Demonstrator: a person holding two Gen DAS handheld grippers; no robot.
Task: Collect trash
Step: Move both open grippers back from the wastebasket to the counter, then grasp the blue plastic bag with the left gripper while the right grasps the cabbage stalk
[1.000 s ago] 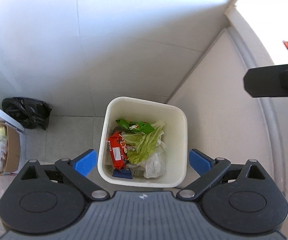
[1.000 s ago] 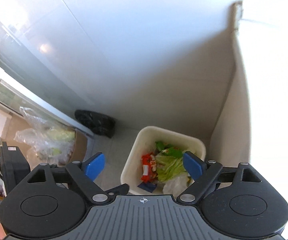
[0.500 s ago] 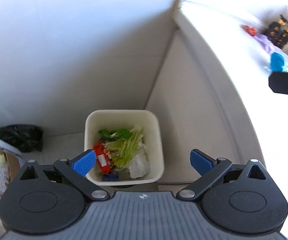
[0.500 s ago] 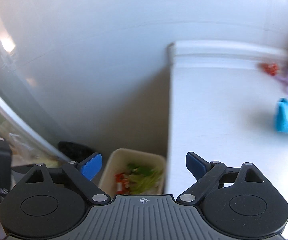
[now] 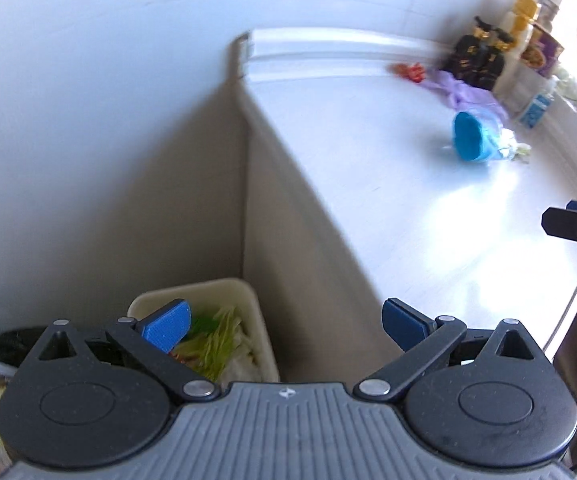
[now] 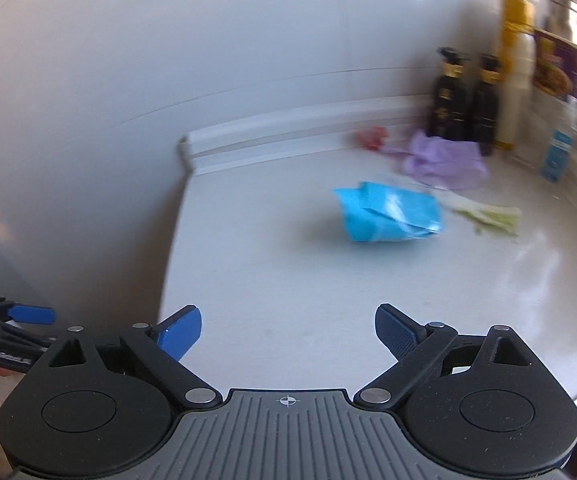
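Note:
A cream trash bin (image 5: 248, 300) with lettuce and wrappers stands on the floor beside the white counter (image 5: 388, 184). My left gripper (image 5: 284, 326) is open and empty above the bin's right edge. My right gripper (image 6: 287, 334) is open and empty over the counter (image 6: 272, 264). On the counter lie a crumpled blue wrapper (image 6: 388, 212) (image 5: 472, 136), a purple plastic bag (image 6: 444, 158) (image 5: 468, 94), a red scrap (image 6: 372, 138) (image 5: 410, 71) and a pale green vegetable stalk (image 6: 488, 216).
Two dark pump bottles (image 6: 464, 96), a yellow-capped bottle (image 6: 514, 64) and a small blue carton (image 6: 556, 156) stand along the back wall. A black bag (image 5: 4, 342) lies on the floor left of the bin. The left gripper's finger shows at the right wrist view's left edge (image 6: 28, 314).
Both grippers have swung up and right, away from the bin and toward the counter. The counter trash now fills the right wrist view. Both stay open and empty.

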